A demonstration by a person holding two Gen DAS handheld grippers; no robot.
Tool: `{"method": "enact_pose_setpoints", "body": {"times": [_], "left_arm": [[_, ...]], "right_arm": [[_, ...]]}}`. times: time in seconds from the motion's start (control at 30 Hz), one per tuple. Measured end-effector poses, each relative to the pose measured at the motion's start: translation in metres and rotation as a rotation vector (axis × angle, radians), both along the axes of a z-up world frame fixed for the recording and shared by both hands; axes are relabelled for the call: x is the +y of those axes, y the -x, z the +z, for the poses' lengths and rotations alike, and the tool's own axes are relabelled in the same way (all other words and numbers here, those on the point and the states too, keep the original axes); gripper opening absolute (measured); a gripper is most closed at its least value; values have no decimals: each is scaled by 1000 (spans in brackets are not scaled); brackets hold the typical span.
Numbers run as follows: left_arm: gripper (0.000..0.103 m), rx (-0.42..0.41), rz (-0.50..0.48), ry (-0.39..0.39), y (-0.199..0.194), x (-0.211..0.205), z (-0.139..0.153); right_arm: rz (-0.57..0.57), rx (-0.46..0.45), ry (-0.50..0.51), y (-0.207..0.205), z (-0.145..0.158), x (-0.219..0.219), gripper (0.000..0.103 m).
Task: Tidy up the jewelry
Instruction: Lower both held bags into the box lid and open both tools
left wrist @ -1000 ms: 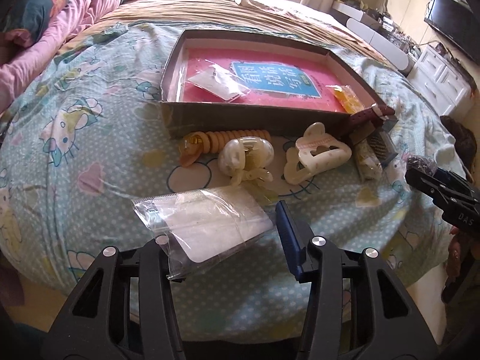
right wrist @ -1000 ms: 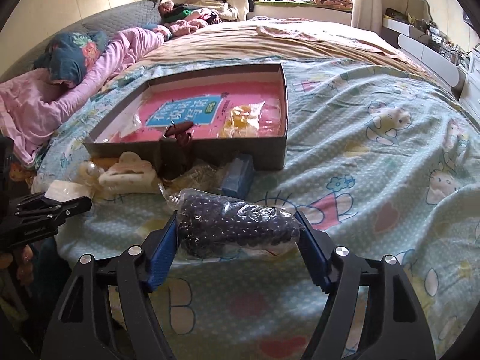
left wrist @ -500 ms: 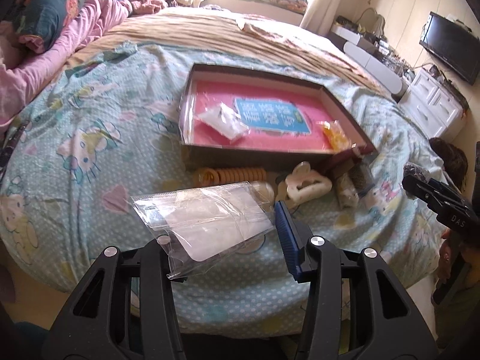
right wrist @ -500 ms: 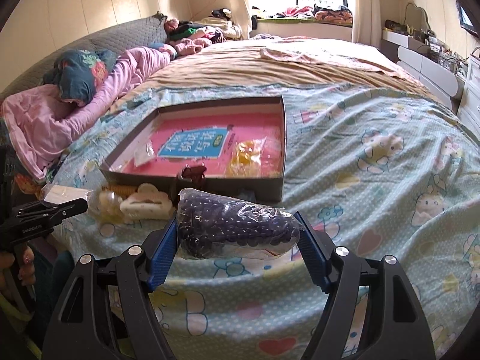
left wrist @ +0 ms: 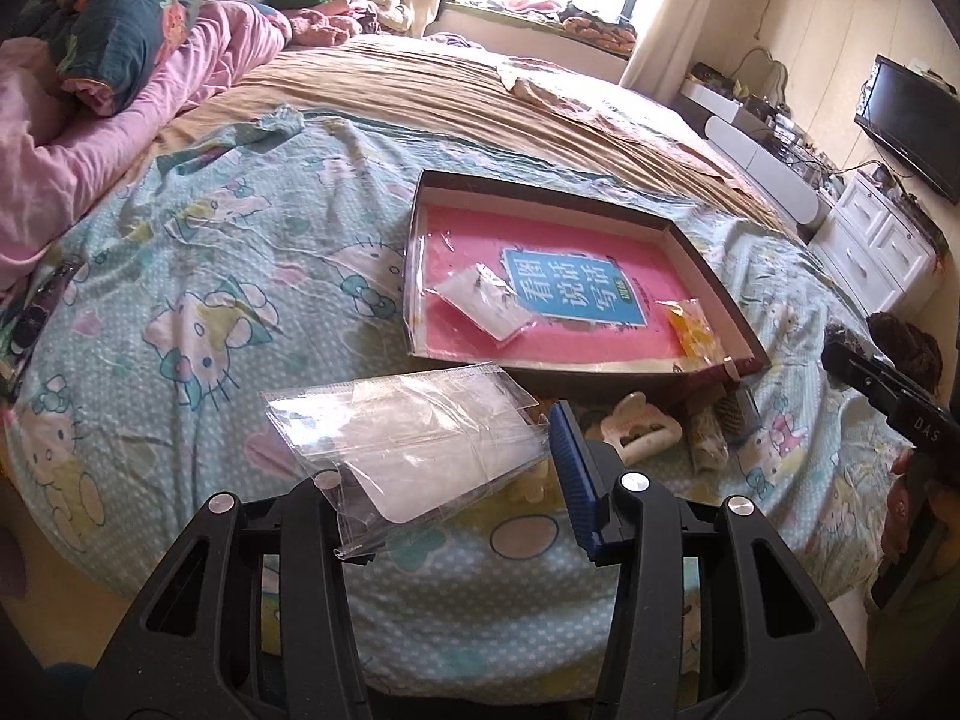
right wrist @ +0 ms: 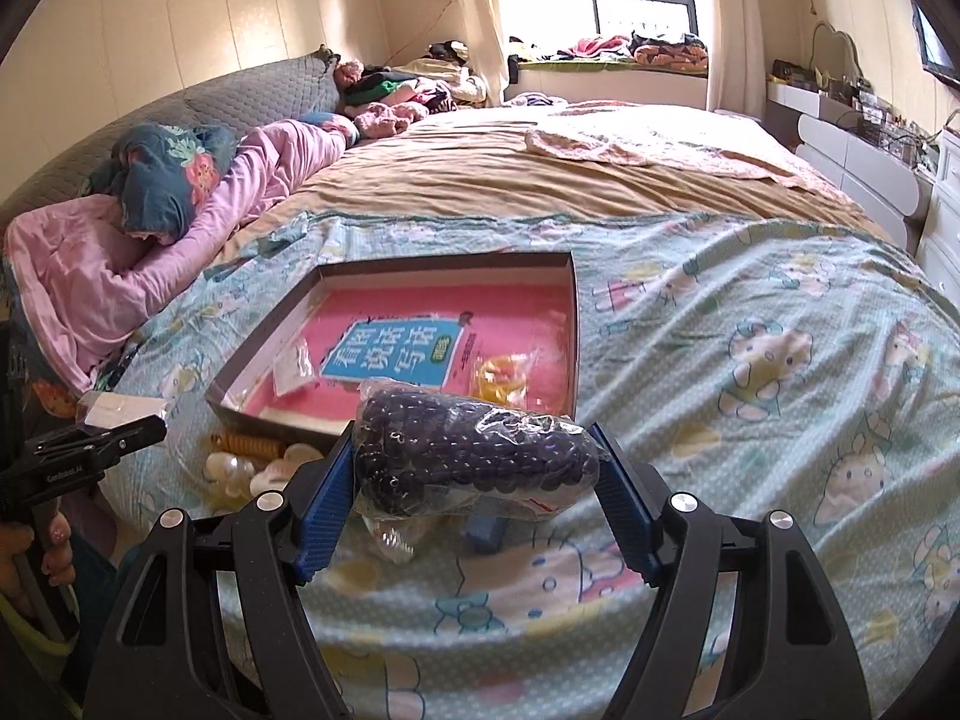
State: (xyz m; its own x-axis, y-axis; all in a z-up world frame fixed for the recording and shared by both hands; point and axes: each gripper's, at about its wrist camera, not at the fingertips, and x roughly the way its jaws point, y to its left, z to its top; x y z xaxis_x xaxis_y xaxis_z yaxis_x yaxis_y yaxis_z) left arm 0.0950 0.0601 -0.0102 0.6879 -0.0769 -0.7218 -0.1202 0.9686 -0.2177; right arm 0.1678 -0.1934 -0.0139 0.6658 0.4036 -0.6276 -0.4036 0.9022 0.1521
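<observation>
My left gripper (left wrist: 444, 468) is shut on a clear plastic pouch (left wrist: 408, 450) and holds it above the bed's near edge. My right gripper (right wrist: 474, 480) is shut on a bag of dark beads (right wrist: 474, 456), also lifted. A shallow dark box with a pink book inside (left wrist: 564, 294) lies on the bed; it holds a small white pouch (left wrist: 486, 300) and a yellow-orange pouch (left wrist: 693, 330). In the right wrist view the box (right wrist: 420, 348) lies just beyond the beads.
Loose items lie in front of the box: a cream hair claw (left wrist: 636, 426), an orange coil hair tie (right wrist: 246, 441), pearly clips (right wrist: 228, 471), a blue item (right wrist: 483, 531). Pink bedding (left wrist: 90, 138) is at the far left. White drawers (left wrist: 882, 246) stand to the right.
Both grippers have risen and pulled back from the bed with their pouches still held; the box and loose items now look smaller and farther away.
</observation>
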Motion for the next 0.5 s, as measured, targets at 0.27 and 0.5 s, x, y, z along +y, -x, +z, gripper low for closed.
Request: {"method": "enact_pose_setpoints", "body": {"times": [0.27, 0.5], "left_arm": [[38, -18, -2, 5, -20, 1, 13], [38, -39, -19, 9, -39, -3, 23]], "right_arm": [[26, -19, -30, -19, 15, 9, 72], [23, -30, -35, -32, 23, 15, 72]]}}
